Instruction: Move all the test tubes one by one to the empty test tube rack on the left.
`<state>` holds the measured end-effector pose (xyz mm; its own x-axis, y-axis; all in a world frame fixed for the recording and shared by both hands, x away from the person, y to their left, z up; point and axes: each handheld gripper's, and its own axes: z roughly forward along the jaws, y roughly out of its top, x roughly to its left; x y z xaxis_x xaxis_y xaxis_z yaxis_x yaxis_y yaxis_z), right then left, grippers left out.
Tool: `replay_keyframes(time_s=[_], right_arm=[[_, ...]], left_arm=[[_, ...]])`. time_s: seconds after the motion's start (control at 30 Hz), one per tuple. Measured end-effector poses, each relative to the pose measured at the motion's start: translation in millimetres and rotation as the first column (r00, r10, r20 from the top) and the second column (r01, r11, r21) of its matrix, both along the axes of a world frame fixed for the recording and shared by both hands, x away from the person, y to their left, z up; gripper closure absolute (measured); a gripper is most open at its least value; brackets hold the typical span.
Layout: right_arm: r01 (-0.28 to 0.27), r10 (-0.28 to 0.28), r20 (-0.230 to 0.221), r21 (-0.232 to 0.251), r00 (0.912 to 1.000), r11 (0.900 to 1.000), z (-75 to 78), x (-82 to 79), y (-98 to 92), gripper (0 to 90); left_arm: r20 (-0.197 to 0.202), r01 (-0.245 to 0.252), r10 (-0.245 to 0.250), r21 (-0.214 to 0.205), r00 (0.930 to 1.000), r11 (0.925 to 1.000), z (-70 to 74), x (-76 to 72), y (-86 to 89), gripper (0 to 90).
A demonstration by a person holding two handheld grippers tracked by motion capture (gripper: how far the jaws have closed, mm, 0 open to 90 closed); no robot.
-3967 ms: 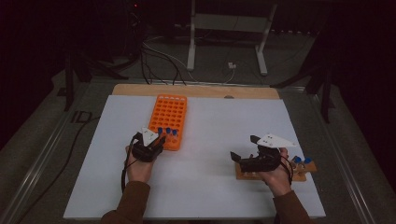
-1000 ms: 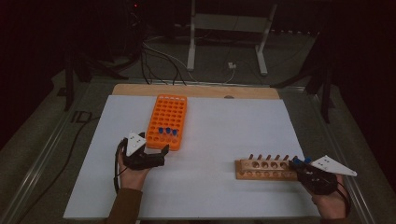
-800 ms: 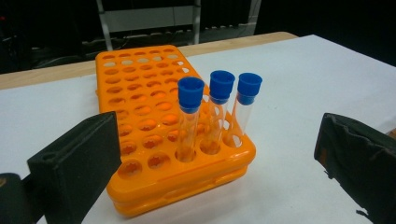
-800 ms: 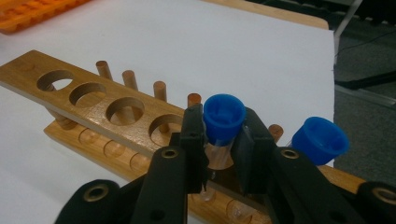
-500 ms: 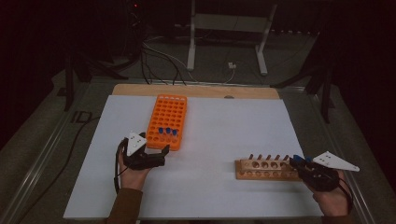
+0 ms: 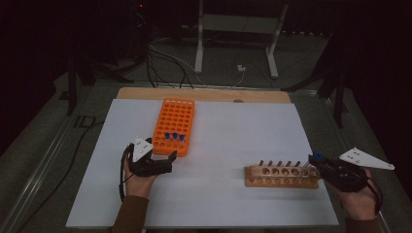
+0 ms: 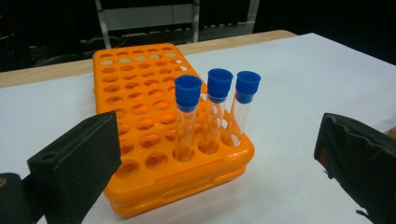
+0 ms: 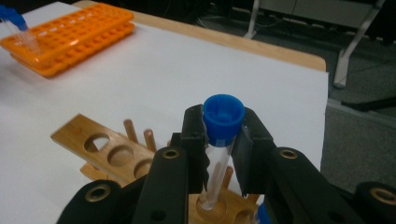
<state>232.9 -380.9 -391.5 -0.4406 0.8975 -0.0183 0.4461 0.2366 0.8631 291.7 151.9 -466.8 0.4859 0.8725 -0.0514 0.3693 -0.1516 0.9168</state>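
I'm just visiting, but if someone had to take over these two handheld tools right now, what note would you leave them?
Left tool: open, holding nothing, sitting just in front of the orange rack.
Right tool: shut on a blue-capped tube whose lower end sits in an end hole of the wooden rack.
Done, apparently: three capped tubes stand in the orange rack's near row.
Left, probably: lift this tube out and carry it to the orange rack. Whether other tubes remain in the wooden rack is unclear.

orange rack (image 6: 174,126) | blue-capped clear tubes (image 7: 215,112) | tan wooden rack (image 6: 281,176) | white sheet (image 6: 233,136) over light wood table (image 6: 204,94) | black jaws, right hand-held gripper (image 8: 223,140) showing a blue cap | grey plate (image 6: 365,158)
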Motion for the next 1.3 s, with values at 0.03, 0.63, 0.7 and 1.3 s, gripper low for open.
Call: replay_keyframes(time_s=[0.03, 0.63, 0.7, 1.3], right_arm=[[-0.003, 0.003, 0.006, 0.004, 1.0000, 1.0000, 2.5, 0.2, 0.3, 76.3], [-0.144, 0.141, 0.049, 0.073, 0.9888, 0.9869, 10.7, 25.6, 60.0, 76.3], [-0.162, 0.160, 0.042, 0.076, 0.9863, 0.9838, 8.6, 29.8, 69.3, 76.3], [-0.277, 0.277, 0.016, 0.087, 0.9608, 0.9569, -9.0, 53.9, 146.0, 76.3]], left_arm=[[-0.001, 0.002, -0.002, 0.001, 1.0000, 1.0000, 0.0, 0.0, -0.3, 1.1], [0.000, 0.013, -0.013, -0.006, 0.9999, 0.9999, 0.0, -0.4, -5.5, 1.2], [0.002, 0.015, -0.015, -0.006, 0.9999, 0.9999, 0.6, -0.9, -6.4, 1.2], [0.036, 0.064, -0.064, 0.023, 0.9973, 0.9977, 5.8, -8.9, -30.7, 1.2]])
